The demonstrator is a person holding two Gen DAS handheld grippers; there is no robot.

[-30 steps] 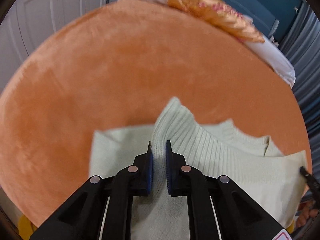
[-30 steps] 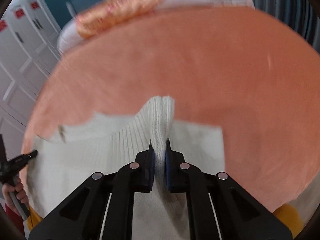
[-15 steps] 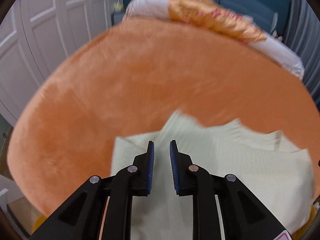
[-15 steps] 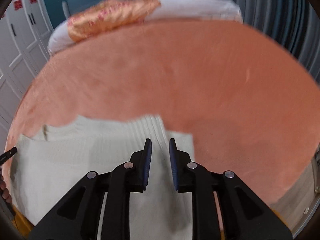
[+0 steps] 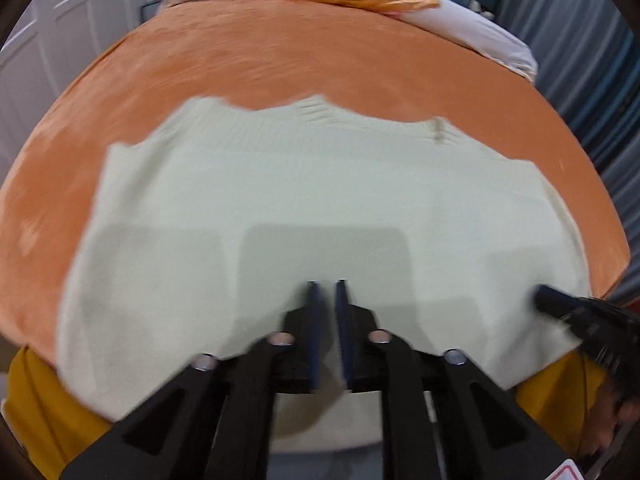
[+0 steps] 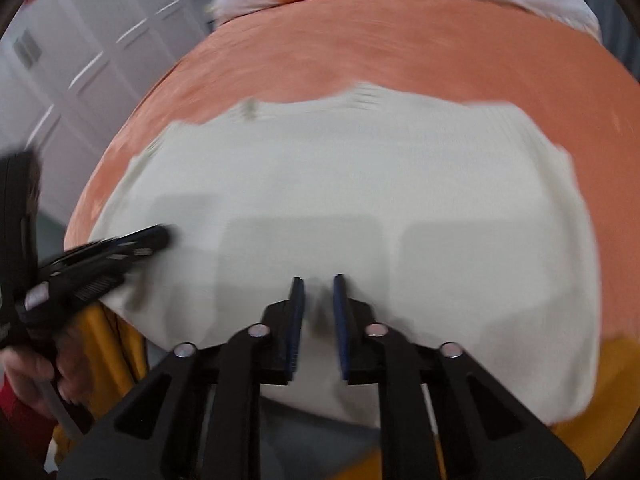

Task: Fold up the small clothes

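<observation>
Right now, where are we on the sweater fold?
Done: the cream knit sweater lies flat on the orange bedspread, both sleeve sides folded in over the body. In hand: nothing; the left tongs and right tongs both hang open above the near hem, gripping no fabric. Left: the lengthwise fold, hem up to the collar, looks undone.

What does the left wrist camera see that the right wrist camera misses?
Only the left wrist view shows the left gripper head-on, with the right gripper at its edge. Only the right wrist view shows white cabinet doors clearly and the hand holding the left gripper. Both show the pale sweater on the orange bedspread, and pillows.
</observation>
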